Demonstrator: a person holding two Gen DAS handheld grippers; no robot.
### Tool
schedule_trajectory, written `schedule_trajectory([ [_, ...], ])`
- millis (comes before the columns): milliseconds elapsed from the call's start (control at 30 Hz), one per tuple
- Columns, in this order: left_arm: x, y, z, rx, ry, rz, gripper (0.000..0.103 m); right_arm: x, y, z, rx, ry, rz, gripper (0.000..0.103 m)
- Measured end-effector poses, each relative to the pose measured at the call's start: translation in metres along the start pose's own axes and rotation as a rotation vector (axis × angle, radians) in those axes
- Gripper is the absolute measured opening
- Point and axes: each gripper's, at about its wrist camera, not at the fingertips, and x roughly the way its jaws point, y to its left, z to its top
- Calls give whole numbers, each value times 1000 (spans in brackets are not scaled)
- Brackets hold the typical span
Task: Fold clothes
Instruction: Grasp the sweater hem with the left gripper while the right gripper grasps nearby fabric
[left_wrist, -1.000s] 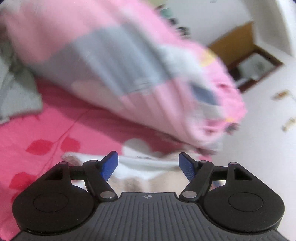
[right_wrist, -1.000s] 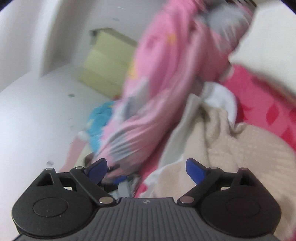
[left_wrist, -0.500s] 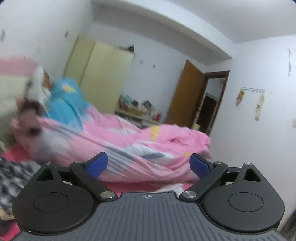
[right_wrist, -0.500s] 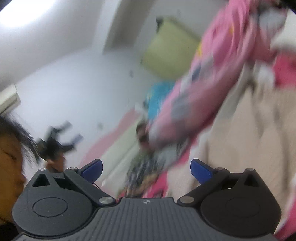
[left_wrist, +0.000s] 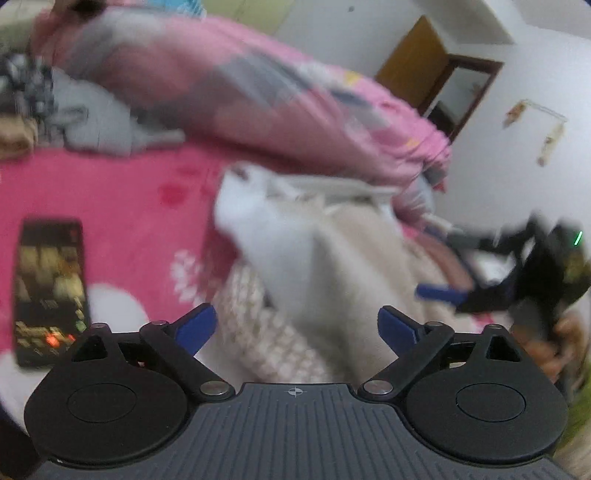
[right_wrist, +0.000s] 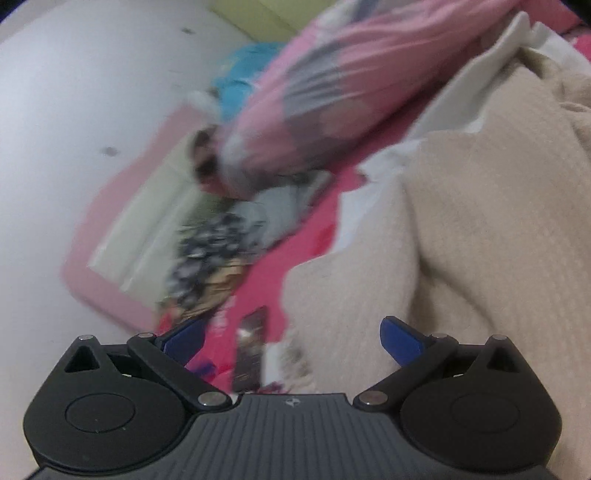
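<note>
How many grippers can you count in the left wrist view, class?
2. The left gripper fills the bottom edge, open over the beige knit garment. The right gripper is at the right edge, blurred, held in a hand.

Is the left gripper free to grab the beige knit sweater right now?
Probably yes: the left gripper is open and empty, and the beige knit sweater lies uncovered just ahead of its fingertips.
</note>
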Motion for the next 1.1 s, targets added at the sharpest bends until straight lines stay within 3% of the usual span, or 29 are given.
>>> schedule_trajectory([
  [100, 17, 3, -1, 68, -6, -5, 92, 23, -1, 18, 8, 36, -76, 103],
  [233, 44, 9, -10, 51, 49, 1, 91, 64, -14, 42, 31, 73, -150, 103],
  [333, 61, 13, -17, 44, 80, 13, 73, 100, -24, 57, 57, 112, -204, 103],
  [500, 78, 25, -21, -9, 62, -16, 45, 164, -36, 77, 92, 258, -198, 103],
  [567, 83, 25, -20, 13, 61, -2, 31, 188, -39, 83, 95, 312, -198, 103],
  [633, 85, 25, -17, 20, 61, 0, 28, 207, -37, 80, 60, 348, -210, 103],
  [700, 87, 25, -12, 17, 44, -4, 25, 218, -34, 76, 15, 355, -233, 92],
  [767, 87, 23, -4, 20, 13, -12, 23, 216, -31, 75, 1, 334, -228, 61],
  [800, 87, 22, 0, 22, -3, -16, 23, 211, -33, 77, 22, 314, -217, 50],
  [833, 87, 20, 5, 31, -22, -18, 22, 206, -34, 80, 43, 295, -205, 30],
  [867, 87, 18, 11, 40, -43, -21, 22, 201, -35, 83, 63, 269, -186, 23],
  [967, 89, 14, 38, 54, -106, -26, 22, 184, -37, 96, 115, 172, -104, 17],
  [1100, 92, 18, 81, 58, -203, -4, 22, 168, -24, 123, 106, 22, 2, 17],
])
